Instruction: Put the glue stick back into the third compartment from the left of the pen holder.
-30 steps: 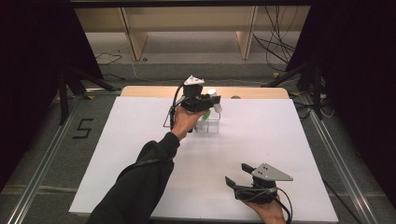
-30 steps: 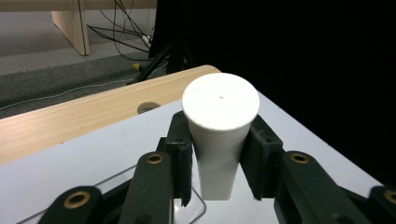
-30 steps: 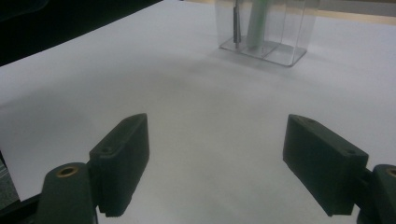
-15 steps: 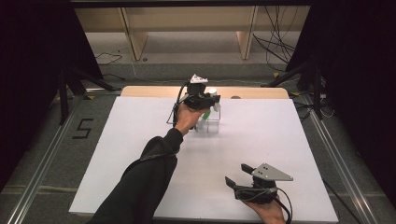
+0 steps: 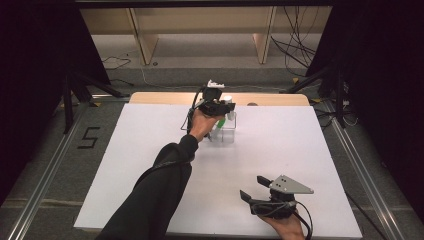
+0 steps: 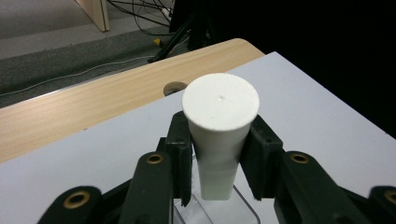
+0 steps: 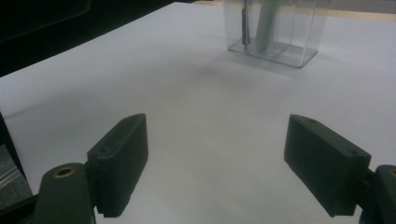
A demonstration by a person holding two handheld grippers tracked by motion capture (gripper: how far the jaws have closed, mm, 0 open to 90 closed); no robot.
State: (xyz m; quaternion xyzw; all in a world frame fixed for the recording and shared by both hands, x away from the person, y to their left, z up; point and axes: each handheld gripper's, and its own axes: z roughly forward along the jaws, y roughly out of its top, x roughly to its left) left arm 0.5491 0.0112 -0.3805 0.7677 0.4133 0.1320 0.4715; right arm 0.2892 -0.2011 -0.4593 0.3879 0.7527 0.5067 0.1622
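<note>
white cylinder (image 6: 219, 140) sat pinched between the left gripper's (image 6: 219, 154) jaws, above the clear organizer (image 5: 226, 131), not yet lowered in; right gripper's (image 7: 233, 163) jaws stood spread, idle.

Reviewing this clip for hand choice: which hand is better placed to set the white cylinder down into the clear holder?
Left. The left gripper is already shut on the white cylinder, right above the clear holder. The right gripper sits open and empty at the table's near edge, far from the holder.
</note>
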